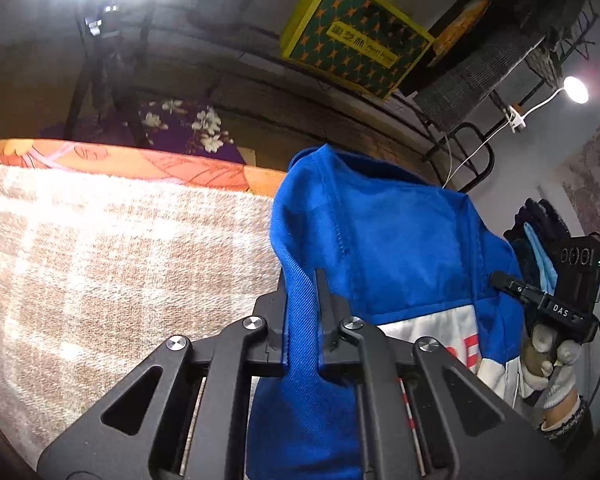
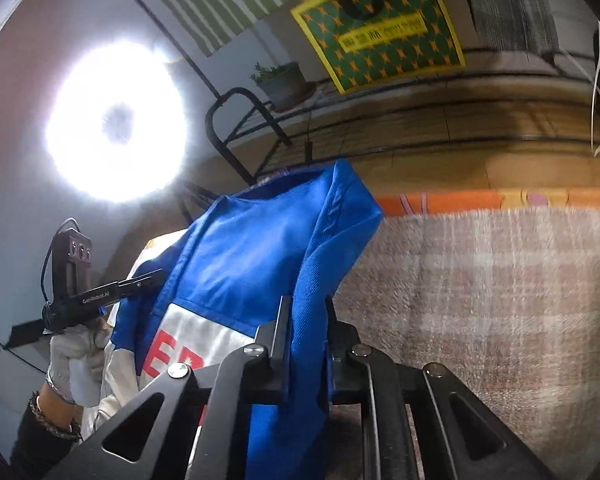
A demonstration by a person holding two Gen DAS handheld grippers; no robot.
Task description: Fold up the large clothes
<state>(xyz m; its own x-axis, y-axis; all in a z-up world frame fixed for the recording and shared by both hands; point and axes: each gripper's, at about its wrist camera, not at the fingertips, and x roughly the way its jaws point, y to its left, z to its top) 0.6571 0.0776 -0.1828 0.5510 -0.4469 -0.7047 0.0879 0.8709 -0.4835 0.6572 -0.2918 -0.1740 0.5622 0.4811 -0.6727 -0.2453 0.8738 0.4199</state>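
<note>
checked blanket [image 1: 100, 264] under us; both the left gripper [image 1: 303, 280] and right gripper [image 2: 305, 312] are clamped on the blue garment [image 1: 380, 240], raised between our fingers. next we spread it flat.

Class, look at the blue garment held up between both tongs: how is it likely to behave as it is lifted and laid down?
Probably floppy: the blue garment sags and creases between the left tongs and right tongs. Likely light, since pinches on its edge alone hold it up. It should not slip easily; the weave looks coarse.
</note>
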